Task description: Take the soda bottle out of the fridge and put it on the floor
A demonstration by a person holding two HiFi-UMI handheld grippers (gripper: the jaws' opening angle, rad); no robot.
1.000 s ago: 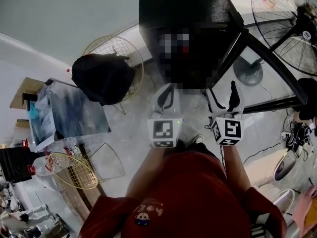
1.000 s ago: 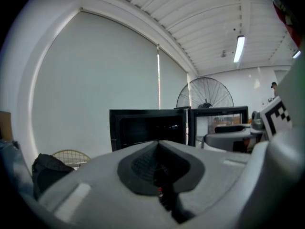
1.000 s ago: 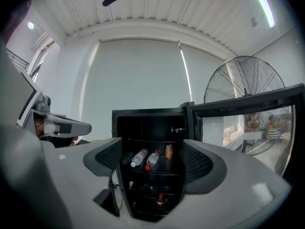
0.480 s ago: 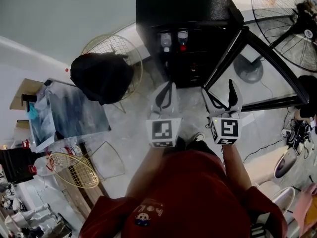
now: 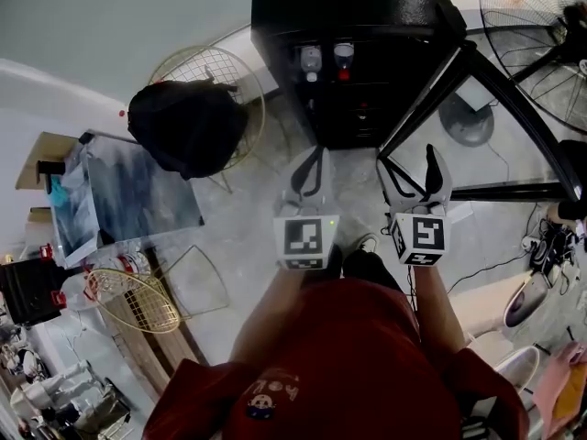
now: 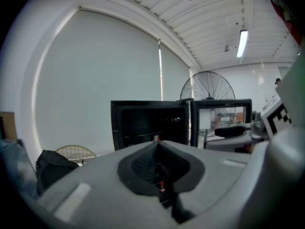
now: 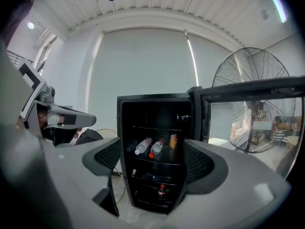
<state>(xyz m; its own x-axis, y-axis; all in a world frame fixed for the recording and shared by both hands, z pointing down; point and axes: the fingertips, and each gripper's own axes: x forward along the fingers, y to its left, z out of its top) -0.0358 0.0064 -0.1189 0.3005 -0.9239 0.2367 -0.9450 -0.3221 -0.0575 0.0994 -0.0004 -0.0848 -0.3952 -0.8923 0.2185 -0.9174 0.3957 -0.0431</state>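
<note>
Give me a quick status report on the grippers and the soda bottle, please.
Left hand-held gripper shut, empty; right hand-held gripper open, empty. Soda bottle upright on low shelf in fridge, untouched. Door open, nothing in the way.

We look steeply down from the head, while both gripper views face the same fridge (image 5: 348, 12) level, from nearby.

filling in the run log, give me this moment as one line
phase: facing open black fridge | small dark red-capped soda bottle: upright on lower shelf, untouched | left gripper: shut, empty | right gripper: open, empty
</note>
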